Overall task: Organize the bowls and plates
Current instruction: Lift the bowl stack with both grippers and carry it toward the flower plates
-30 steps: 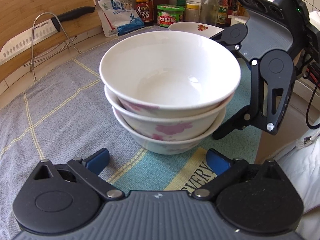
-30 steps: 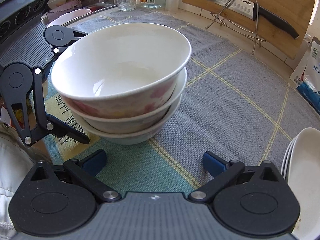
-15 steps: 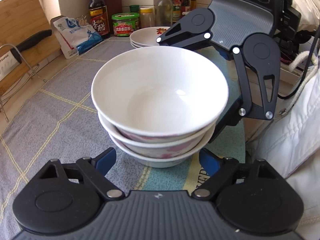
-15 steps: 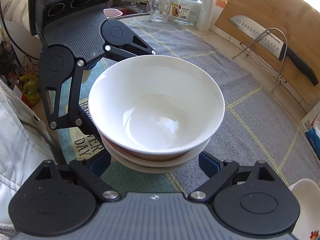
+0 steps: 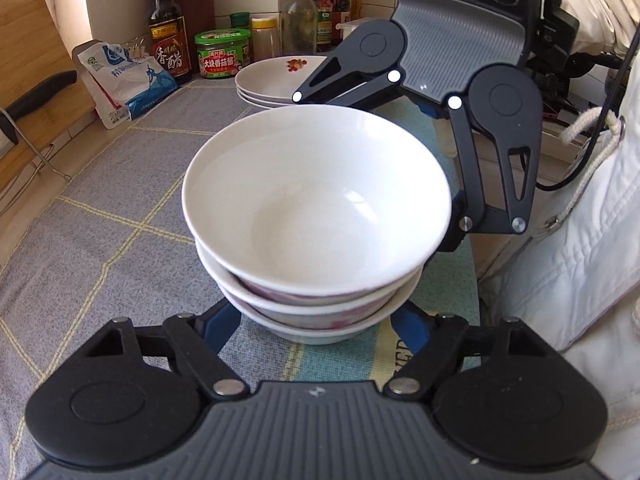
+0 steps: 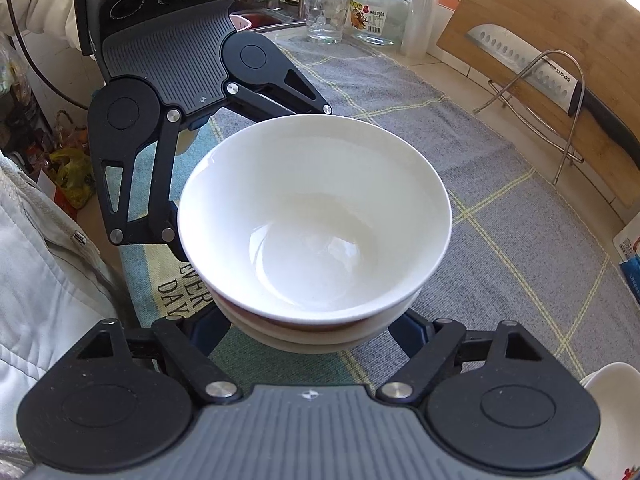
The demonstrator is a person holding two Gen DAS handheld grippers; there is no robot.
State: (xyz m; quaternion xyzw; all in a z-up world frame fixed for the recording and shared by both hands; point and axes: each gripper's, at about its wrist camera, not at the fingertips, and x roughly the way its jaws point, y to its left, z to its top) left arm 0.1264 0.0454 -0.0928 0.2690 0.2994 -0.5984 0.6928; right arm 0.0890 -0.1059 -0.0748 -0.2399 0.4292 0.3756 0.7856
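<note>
At the centre of the grey checked cloth (image 5: 120, 184), a stack of three white bowls (image 5: 316, 216) sits between both grippers. The left gripper (image 5: 316, 326) and right gripper (image 6: 316, 330) are closing on the lowest bowl; pad contact is hidden. Stacked plates (image 5: 272, 80) lie at twelve o'clock in the left view.

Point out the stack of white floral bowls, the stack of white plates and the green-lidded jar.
Stack of white floral bowls (image 5: 316, 216), left wrist view, top bowl's inside.
Stack of white plates (image 5: 272, 76), left wrist view, top plate's face.
Green-lidded jar (image 5: 222, 60), left wrist view, its label.
</note>
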